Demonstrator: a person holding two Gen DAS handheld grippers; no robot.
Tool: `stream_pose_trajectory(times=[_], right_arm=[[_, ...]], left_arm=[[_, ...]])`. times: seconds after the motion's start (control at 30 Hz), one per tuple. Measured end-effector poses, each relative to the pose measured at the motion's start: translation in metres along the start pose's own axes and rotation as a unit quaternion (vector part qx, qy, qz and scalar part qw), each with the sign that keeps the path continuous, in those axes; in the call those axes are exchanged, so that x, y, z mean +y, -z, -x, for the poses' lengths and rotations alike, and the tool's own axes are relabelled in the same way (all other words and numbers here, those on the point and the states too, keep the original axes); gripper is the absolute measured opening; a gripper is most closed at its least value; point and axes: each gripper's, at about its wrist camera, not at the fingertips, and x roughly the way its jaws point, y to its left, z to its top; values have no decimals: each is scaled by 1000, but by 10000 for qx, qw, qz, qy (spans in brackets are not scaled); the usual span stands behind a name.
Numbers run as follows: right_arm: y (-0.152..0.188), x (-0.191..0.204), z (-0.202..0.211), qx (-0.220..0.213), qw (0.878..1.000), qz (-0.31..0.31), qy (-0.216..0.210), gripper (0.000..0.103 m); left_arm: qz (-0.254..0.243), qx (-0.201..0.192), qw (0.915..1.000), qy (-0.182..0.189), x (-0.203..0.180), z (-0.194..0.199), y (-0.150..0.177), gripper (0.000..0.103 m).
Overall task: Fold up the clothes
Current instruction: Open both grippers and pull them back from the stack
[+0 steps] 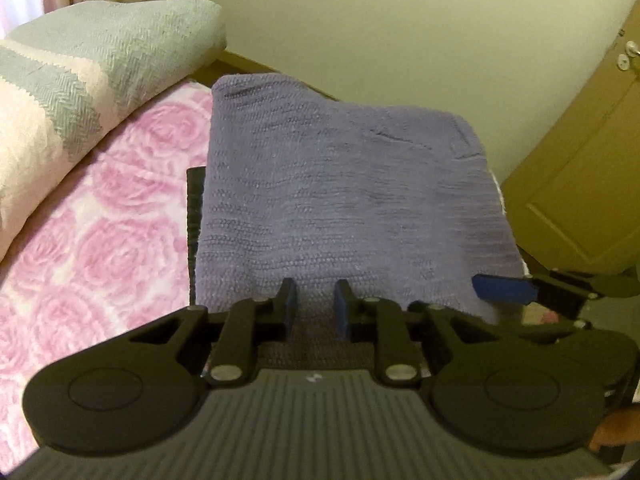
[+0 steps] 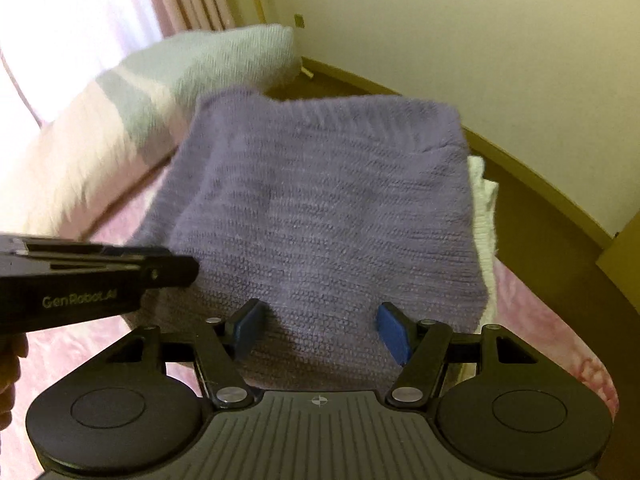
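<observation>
Purple knit [image 1: 340, 184] lies folded square on the bed [image 1: 100, 220], straight ahead of both tongs. Left tongs [image 1: 316, 304] and right tongs [image 2: 320, 328] stand apart, empty, both at its near edge.

"GenRobot.AI" printed on left gripper [image 2: 176, 270] body

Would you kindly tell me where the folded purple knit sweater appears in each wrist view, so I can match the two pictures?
Left wrist view: the purple knit sweater fills the centre, just beyond the left hand-held gripper.
Right wrist view: it fills the centre, ahead of the right hand-held gripper.
Shared landmark: the green-and-cream striped pillow, upper left of the sweater in both.
</observation>
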Motion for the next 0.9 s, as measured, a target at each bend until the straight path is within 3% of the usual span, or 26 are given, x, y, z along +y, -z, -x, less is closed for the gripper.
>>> stream_pose_trajectory(times=[0.13, 0.33, 0.4, 0.47, 0.5, 0.73, 0.9], right_arm=[[-6, 1, -18, 297, 9995, 131, -24, 65], [-4, 0, -8, 185, 9998, -6, -98, 65], [-2, -5, 15, -56, 9995, -269, -163, 65], [6, -8, 44, -309, 9974, -624, -166, 65], [12, -8, 58, -382, 9960, -783, -185, 65], [53, 13, 131, -321, 9936, -1084, -26, 65], [84, 37, 182, -437, 9935, -1050, 23, 65]], left_arm=[[41, 106, 9999, -111, -3, -8, 3, 21], [258, 3, 9992, -299, -14, 11, 2, 21], [314, -81, 9985, -437, -22, 31, 2, 22], [331, -127, 9974, -634, -31, 52, 9, 34], [334, -143, 9968, -705, -37, 63, 14, 34], [350, -146, 9943, -992, -59, 145, 62, 45], [572, -189, 9930, -1013, -64, 208, 96, 46]])
